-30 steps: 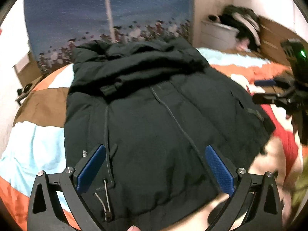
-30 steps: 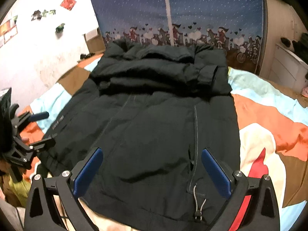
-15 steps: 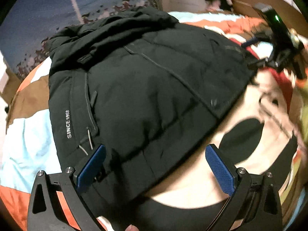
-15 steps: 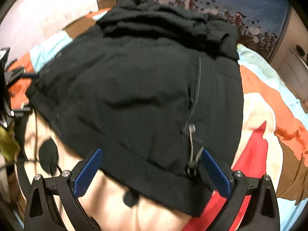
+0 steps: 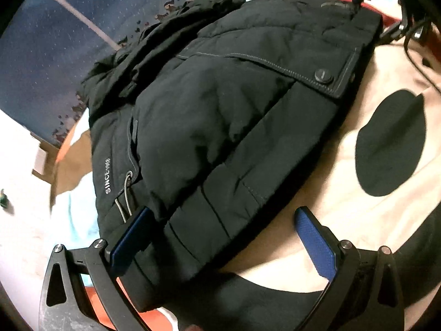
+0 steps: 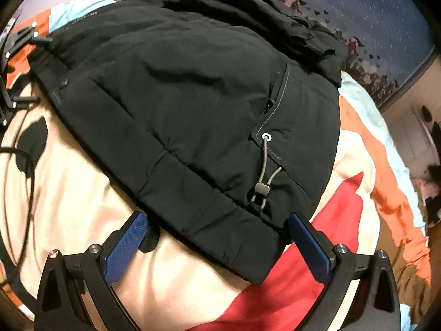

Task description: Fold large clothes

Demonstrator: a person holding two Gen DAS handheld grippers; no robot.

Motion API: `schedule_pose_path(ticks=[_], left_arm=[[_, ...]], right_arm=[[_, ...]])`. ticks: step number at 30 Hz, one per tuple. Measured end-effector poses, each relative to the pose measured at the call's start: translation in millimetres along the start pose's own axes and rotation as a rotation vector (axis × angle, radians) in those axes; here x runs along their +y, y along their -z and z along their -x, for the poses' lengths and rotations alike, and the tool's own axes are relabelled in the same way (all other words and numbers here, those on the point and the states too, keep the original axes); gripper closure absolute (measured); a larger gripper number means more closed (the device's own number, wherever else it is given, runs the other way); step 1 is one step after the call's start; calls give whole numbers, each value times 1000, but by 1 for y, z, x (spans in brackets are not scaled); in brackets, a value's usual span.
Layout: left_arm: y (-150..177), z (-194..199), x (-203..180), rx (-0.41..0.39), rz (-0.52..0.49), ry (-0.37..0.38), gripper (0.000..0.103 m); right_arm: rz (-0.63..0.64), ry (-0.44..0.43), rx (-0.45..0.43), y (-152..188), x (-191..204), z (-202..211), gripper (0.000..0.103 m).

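A large black padded jacket [image 5: 220, 104] lies flat on a bed, hood end far, hem near. My left gripper [image 5: 220, 220] is open, low over the hem's left corner, its jaws straddling the hem edge near a drawcord [image 5: 125, 193]. The jacket also fills the right wrist view [image 6: 193, 96]. My right gripper [image 6: 217, 223] is open, its jaws straddling the hem's right corner just below a cord toggle [image 6: 261, 189]. Each gripper shows at the edge of the other's view: right [image 5: 397, 8], left [image 6: 16, 63].
The bed has a patchwork cover of cream [image 6: 82, 193], red [image 6: 325, 237], orange and pale blue patches. A blue patterned curtain [image 5: 55, 41] hangs behind the bed. A white cabinet [image 6: 419, 138] stands at the far right. A black cable [image 6: 24, 165] lies on the cover at left.
Both grippers have dropped down and in toward the jacket's hem, from above the garment to its two near corners. The jaws stay open.
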State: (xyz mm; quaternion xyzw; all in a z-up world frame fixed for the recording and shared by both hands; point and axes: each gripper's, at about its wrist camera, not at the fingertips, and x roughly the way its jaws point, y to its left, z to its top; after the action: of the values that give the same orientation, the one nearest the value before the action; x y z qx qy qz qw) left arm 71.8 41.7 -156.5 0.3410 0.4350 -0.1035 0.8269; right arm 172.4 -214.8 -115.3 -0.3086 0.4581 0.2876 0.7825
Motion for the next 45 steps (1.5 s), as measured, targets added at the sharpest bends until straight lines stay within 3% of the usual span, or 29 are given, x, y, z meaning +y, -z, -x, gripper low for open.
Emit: schedule_pose_path(ticks=[7,10,16,19,20,21,22,23,24,26,32,40,42,45], left_arm=[[-1,-1,-1,-29,-9,-48,2],[-1,2,-3,-53,-9,-98,3],[-4,2,0,-60,21,-126,5],[-4,5,-4,-76,6,-115,29],[-5,6,-5,-80,-1,-111,36],[-5,7,-6,-83,-6,-110,37],[-6,9,-6,-87,-4,-107,38],[-6,11,-4,-90,8,-97,39],[-6,12,-2,-91,21,-85,40],[-8,15,2,-91,51,-59,40],[-12,20,2,-97,79,-15,40],[-15,29,-1,-114,90,-47,41],[-16,33,5,-116,111,-49,59],[-19,36,13,-110,153,-41,72]], right_arm=[[98,131,-18,6,7,-9,0],[167,193,-50,12,15,-10,0],[283,322,-136,12,33,-14,0],[297,371,-180,9,35,-12,2],[288,360,-188,7,33,-10,7],[280,346,-189,5,31,-9,14],[264,316,-189,2,28,-7,33],[251,290,-185,-1,26,-6,46],[234,259,-182,-4,23,-5,51],[192,198,-179,-9,22,3,73],[-39,30,-199,-44,-12,32,86],[-244,-108,-236,-80,-43,62,89],[-276,-123,-249,-85,-48,69,89],[-302,-131,-263,-88,-50,75,89]])
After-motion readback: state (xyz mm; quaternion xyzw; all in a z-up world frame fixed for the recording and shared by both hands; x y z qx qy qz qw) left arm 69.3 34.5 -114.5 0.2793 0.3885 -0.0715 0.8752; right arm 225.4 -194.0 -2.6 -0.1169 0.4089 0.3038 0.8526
